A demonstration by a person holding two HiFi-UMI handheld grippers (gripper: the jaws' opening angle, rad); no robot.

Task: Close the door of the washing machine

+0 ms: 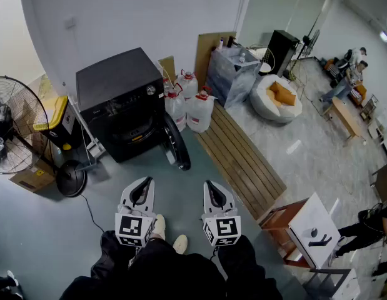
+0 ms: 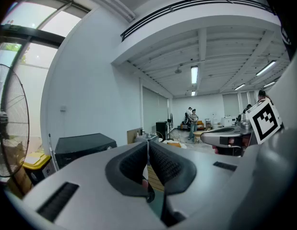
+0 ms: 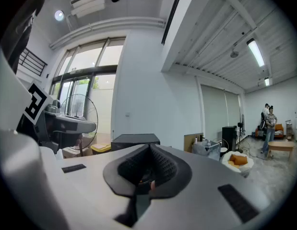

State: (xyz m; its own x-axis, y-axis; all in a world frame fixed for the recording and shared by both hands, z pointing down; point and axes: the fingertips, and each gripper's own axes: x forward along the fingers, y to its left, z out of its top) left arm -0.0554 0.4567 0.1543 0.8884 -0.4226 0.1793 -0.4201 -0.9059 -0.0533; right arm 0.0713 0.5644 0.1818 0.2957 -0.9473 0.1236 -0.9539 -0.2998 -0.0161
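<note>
A standing fan (image 1: 12, 130) fills the far left. A yellow-lidded bin (image 1: 50, 112) sits just right of it, and a cardboard box (image 1: 32, 177) lies nearer on the floor. By the far wall stand several clear water jugs (image 1: 192, 105) (each red-capped), a leaning brown board (image 1: 209, 50) and a plastic-wrapped crate (image 1: 234, 74). A slatted wooden panel (image 1: 243, 161) lies flat on the floor. Farther right are a white beanbag (image 1: 274, 102) holding an orange cushion, a black cabinet (image 1: 282, 49), and seated people (image 1: 354, 67).
</note>
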